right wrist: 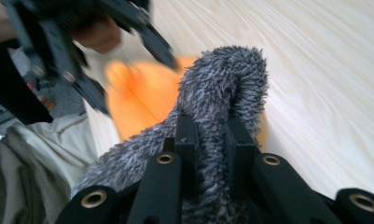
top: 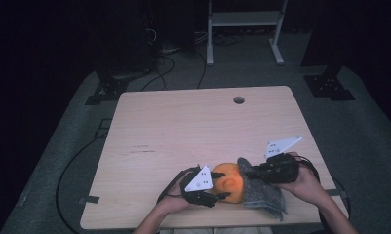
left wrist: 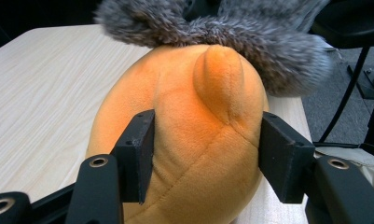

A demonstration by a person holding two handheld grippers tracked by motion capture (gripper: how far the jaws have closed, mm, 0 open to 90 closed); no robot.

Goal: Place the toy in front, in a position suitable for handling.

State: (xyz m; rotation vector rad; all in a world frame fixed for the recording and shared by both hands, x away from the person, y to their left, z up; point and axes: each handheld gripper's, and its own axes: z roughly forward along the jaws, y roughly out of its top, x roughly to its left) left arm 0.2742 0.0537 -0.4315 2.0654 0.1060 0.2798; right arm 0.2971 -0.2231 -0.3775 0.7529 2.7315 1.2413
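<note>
Gripping an orange plush toy [left wrist: 194, 135] at the table's near edge [top: 134, 222], the left gripper [left wrist: 205, 154] steadies it while the right gripper [right wrist: 208, 144], clamped on grey furry fabric [right wrist: 222, 88], risks tugging the toy loose if it pulls too hard.

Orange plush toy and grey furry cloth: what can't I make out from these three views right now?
- Orange plush toy: its underside and far end, hidden in the left gripper view by its own bulk and the grey furry cloth.
- The same toy in the right gripper view: blurred, partly behind the cloth.
- Cloth in the high view: partly hidden under the right gripper.
- Left gripper pads in the high view: too small to see contact.
</note>
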